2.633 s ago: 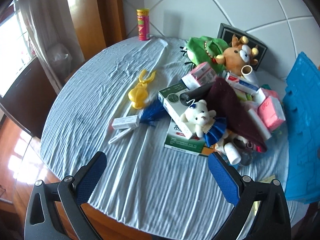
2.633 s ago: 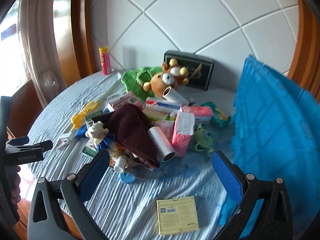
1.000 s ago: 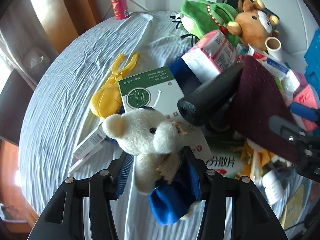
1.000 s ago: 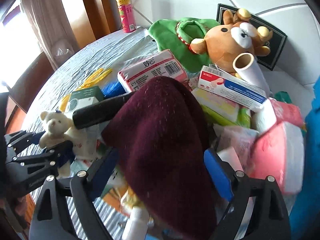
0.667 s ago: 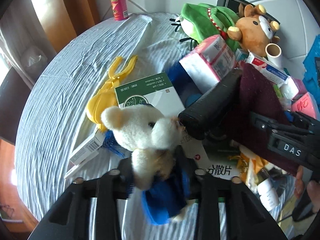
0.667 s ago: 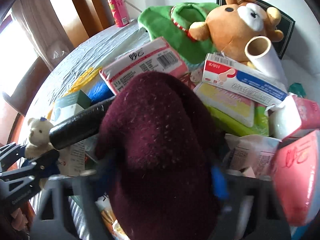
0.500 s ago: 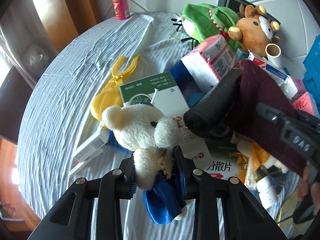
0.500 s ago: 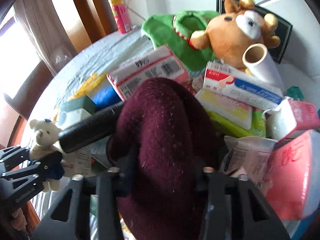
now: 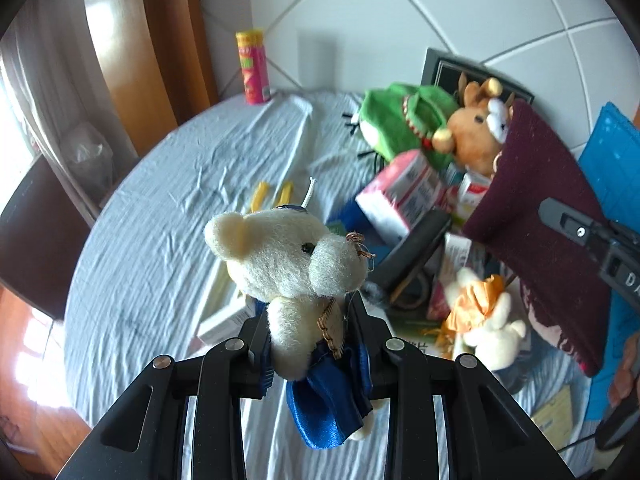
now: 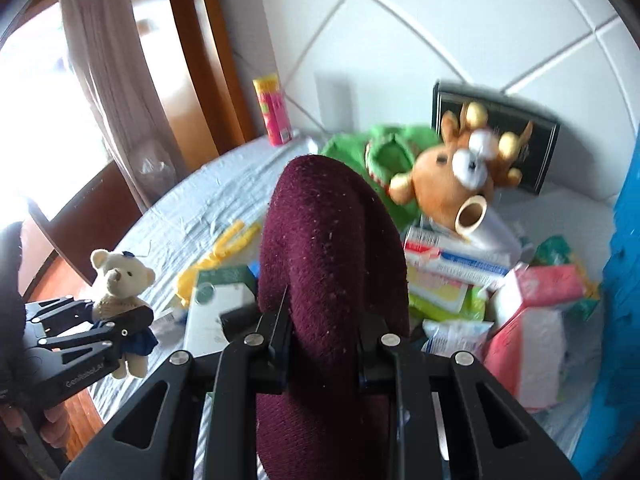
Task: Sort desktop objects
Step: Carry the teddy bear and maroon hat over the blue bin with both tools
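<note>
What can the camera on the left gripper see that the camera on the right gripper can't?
Only the left wrist view shows the little white plush with the orange bow beside the pile. Only the right wrist view shows the green-and-white box and the whole left gripper. Both show the white teddy bear clamped in the left gripper, the maroon hat clamped in the right gripper, the brown plush and the pink can.

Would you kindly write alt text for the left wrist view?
The left gripper grips a small white teddy bear in a blue dress above a round table draped in pale cloth. Right of it, a maroon knit hat hangs over piled boxes and stuffed toys.
</note>
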Demonstrator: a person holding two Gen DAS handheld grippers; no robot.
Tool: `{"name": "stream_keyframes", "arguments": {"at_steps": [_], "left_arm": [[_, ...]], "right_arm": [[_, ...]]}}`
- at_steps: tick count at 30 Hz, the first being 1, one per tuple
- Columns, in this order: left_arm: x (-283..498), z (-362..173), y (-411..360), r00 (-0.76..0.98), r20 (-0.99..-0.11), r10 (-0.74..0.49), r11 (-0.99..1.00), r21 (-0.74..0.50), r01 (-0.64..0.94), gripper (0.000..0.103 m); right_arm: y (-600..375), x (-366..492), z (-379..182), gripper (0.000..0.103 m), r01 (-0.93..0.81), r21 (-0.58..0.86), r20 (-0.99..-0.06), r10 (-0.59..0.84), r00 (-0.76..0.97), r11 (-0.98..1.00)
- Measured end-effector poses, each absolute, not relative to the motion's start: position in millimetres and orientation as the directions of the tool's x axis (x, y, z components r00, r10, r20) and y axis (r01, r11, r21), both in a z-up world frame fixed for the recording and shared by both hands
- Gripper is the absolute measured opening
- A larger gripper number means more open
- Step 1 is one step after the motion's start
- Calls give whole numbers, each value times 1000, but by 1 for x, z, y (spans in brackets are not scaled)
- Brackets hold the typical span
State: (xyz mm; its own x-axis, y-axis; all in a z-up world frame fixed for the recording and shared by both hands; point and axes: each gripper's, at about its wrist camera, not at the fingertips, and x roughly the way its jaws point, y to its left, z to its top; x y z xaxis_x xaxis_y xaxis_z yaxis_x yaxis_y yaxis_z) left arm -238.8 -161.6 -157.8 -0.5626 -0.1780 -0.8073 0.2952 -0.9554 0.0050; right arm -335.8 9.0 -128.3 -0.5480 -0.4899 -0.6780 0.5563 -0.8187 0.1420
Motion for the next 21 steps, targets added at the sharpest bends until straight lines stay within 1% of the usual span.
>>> {"name": "stream_keyframes", "arguments": {"at_steps": [8, 15, 21], "left_arm": [[-229, -120, -145, -632, -756, -170, -964, -6, 266, 30], [-224, -80, -123, -696, -696, -176, -970, 1, 244, 30], [-218, -57, -100, -726, -662, -187, -971, 13, 238, 30]], "right_arm": [[24, -315, -74, 22, 556, 120, -602, -505, -618, -823], [42, -297, -44, 22, 541, 85, -563, -488, -667, -837], [61, -285, -24, 22, 532, 66, -539, -479, -693, -844]]}}
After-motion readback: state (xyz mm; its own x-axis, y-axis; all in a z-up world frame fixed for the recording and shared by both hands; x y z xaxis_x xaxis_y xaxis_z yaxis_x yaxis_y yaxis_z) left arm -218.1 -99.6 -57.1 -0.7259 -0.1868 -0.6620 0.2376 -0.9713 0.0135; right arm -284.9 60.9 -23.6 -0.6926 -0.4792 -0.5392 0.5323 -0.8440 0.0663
